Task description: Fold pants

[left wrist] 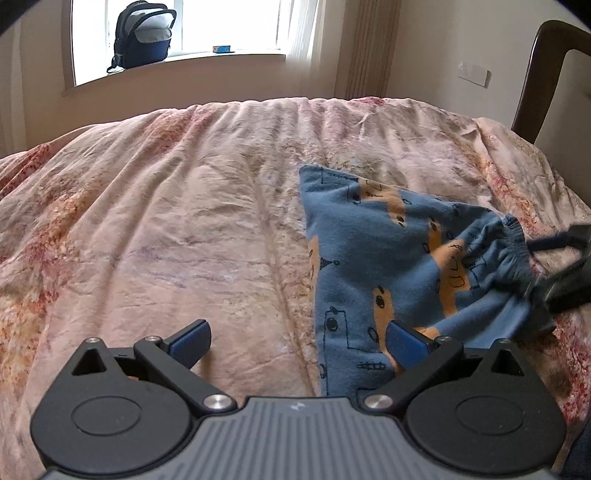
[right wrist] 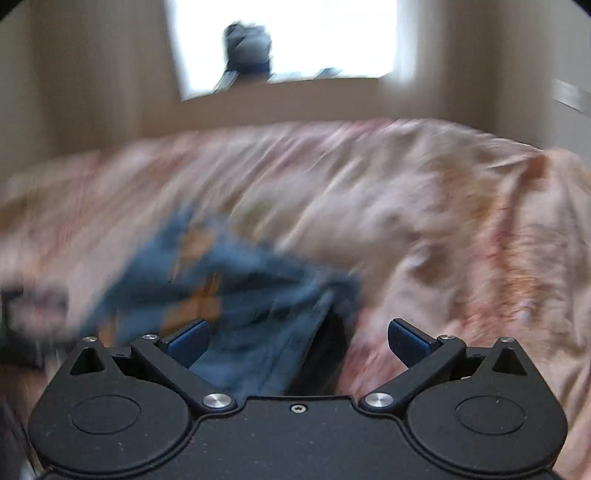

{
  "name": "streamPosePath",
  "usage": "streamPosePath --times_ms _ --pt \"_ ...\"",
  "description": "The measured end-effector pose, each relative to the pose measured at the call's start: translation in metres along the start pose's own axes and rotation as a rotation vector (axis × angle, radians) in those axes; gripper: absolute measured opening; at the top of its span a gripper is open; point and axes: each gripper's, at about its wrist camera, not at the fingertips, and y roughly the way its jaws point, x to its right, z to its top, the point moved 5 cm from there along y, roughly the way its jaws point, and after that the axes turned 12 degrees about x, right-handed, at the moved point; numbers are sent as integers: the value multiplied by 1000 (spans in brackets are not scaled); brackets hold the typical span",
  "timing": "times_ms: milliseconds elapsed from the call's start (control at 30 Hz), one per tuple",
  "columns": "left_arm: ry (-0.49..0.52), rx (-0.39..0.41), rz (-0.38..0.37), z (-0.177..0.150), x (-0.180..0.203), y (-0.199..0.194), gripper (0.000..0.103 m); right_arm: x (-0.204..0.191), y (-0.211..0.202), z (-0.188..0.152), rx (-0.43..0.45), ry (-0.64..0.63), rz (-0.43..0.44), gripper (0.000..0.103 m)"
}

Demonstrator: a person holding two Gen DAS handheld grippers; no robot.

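Note:
Blue pants (left wrist: 388,251) with an orange print lie bunched on the right side of the pink floral duvet (left wrist: 166,221), elastic waistband (left wrist: 517,243) pointing right. My left gripper (left wrist: 299,343) is open low over the bed. Its right finger (left wrist: 406,343) is over the pants' near edge and its left finger (left wrist: 192,341) is over bare duvet. The right wrist view is motion-blurred. There my right gripper (right wrist: 297,341) is open with the pants (right wrist: 229,291) spread under and between its fingers. In the left wrist view it shows as a dark blur (left wrist: 554,280) by the waistband.
A dark backpack (left wrist: 144,35) sits on the window sill behind the bed. A dark wooden frame (left wrist: 543,74) rises at the far right, with a wall socket (left wrist: 474,72) beside it. Wrinkled duvet stretches left of the pants.

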Motion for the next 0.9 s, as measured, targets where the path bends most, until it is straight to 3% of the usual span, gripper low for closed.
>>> streamPosePath --times_ms 67,100,167,300,433,567,733,900 --pt "-9 -1 -2 1 0 0 103 -3 15 -15 -112 -79 -21 103" --pt "-13 -1 -2 2 -1 0 103 1 16 -17 -116 -55 -9 103" --pt "-22 6 -13 3 -1 0 103 9 11 -12 -88 13 0 103" --pt "-57 26 -40 5 -2 1 103 24 0 4 49 118 -16 103" --pt "-106 72 -87 9 -2 3 103 43 23 15 119 251 -7 103" --pt "-136 80 -124 10 -4 11 103 65 53 16 132 428 85 103" --pt "-201 61 -138 5 -9 16 103 72 58 13 162 520 162 103" --pt "-189 52 -150 3 -6 15 103 68 57 11 153 534 187 103"
